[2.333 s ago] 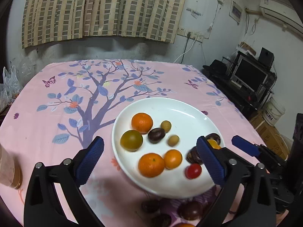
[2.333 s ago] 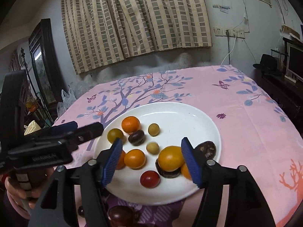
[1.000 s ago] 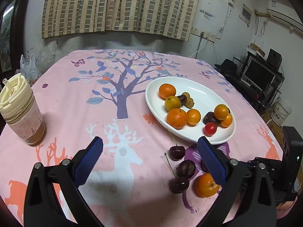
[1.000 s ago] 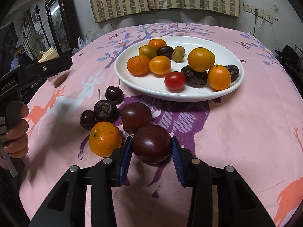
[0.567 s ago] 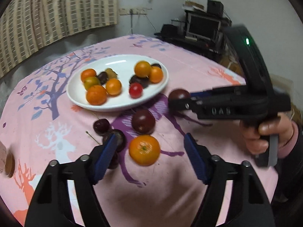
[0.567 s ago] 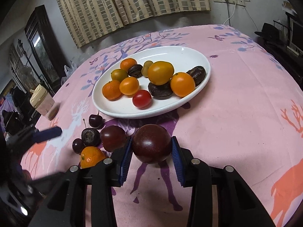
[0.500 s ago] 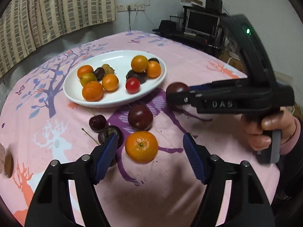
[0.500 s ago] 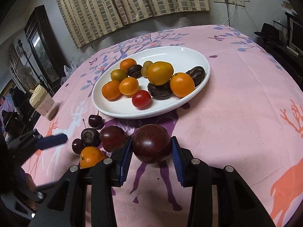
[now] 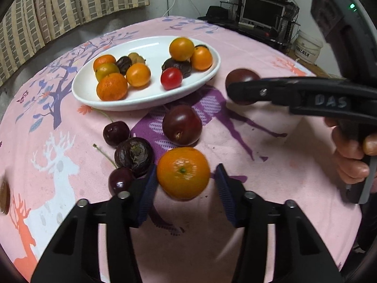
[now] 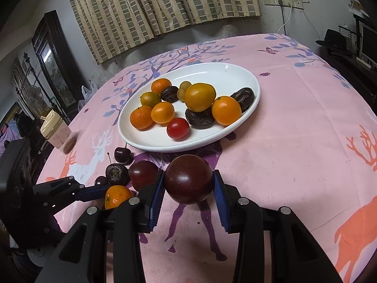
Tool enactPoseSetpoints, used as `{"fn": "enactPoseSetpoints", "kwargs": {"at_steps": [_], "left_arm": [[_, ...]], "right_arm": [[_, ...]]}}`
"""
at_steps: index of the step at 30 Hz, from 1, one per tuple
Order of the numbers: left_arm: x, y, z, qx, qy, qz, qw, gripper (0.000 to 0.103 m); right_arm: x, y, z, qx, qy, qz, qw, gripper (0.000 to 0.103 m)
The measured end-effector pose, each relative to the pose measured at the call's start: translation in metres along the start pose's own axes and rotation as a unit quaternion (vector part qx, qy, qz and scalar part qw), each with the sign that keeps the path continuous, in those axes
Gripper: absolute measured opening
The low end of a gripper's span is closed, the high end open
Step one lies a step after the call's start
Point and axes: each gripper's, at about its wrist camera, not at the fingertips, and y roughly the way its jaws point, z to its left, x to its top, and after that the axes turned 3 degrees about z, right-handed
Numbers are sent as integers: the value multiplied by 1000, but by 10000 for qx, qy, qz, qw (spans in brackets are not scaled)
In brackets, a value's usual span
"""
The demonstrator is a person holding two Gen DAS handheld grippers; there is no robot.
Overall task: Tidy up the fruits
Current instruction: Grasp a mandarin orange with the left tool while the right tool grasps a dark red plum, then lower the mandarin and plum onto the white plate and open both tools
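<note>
- Right wrist view: right gripper (image 10: 188, 192) is closed on a dark plum (image 10: 189, 179), both blue pads against its sides; plum is round, glossy, maroon, speckled, held above the pink tablecloth (image 10: 294, 146) just short of the white plate (image 10: 235, 75) rim at 12 o'clock.
- Plate holds a mixed pile: mandarins, yellow-orange tomatoes, one red cherry tomato (image 10: 178, 128), dark wrinkled fruits, small greenish ones.
- Loose fruit at 10 o'clock from the held plum: second plum (image 10: 143, 174), wrinkled dark fruit (image 10: 116, 173), cherries with stems.
- Left wrist view: left gripper (image 9: 184, 188) brackets a mandarin (image 9: 183, 172); orange, pitted skin, green stem dot facing camera. Left pad looks to touch it, right pad shows a thin gap; fingers narrowed around it, grip not fully seated, so cannot tell if it is truly clamped.
- Mandarin sits on the cloth at 6 o'clock from the second plum (image 9: 182, 125), just beside the wrinkled fruit (image 9: 134, 155).
- Only the left view shows the right-hand tool side-on at 2 o'clock, with the person's fingers (image 9: 353, 155) on its handle and the plum (image 9: 242, 76) poking above the finger.
- Only the right view shows a lidded cup (image 10: 56, 133) at 9 o'clock near the table edge, and the left gripper's finger reaching the mandarin (image 10: 116, 197) from the left.
</note>
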Motion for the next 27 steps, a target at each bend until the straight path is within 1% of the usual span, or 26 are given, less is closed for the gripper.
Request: {"fn": "enactPoseSetpoints", "kwargs": {"at_steps": [2, 7, 9, 12, 14, 17, 18, 20, 21, 23, 26, 27], "left_arm": [[0, 2, 1, 2, -34, 3, 10000, 44], [-1, 1, 1, 9, -75, -3, 10000, 43], [0, -4, 3, -204, -190, -42, 9996, 43], [6, -25, 8, -483, -332, -363, 9976, 43], [18, -39, 18, -529, -482, -628, 9955, 43], [50, -48, 42, -324, -810, -980, 9914, 43], [63, -47, 53, -211, -951, -1096, 9892, 43], [85, -39, 70, -5, -1171, -1212, 9857, 43], [96, -31, 80, 61, -1320, -1226, 9836, 43], [111, -14, 96, 72, -1551, -1157, 9811, 43], [123, 7, 106, 327, -1600, -985, 9817, 43], [125, 11, 109, 339, -1610, -939, 9819, 43]], "right_arm": [[-1, -1, 0, -6, -11, -13, 10000, 41], [-1, -2, 1, -1, -14, -37, 10000, 41], [-1, -2, 1, 0, -39, -47, 10000, 41], [0, -8, 6, -37, -164, -228, 9996, 41], [5, -11, 11, -34, -241, -404, 9989, 41], [23, -13, 18, -95, -278, -718, 9970, 41], [34, -12, 21, -162, -310, -870, 9956, 41], [52, -8, 26, -303, -391, -1039, 9934, 41], [61, -2, 28, -402, -423, -1101, 9922, 41], [78, 12, 29, -516, -454, -1114, 9914, 41], [96, 38, 25, -605, -412, -943, 9929, 41], [99, 44, 23, -613, -413, -902, 9932, 41]]}}
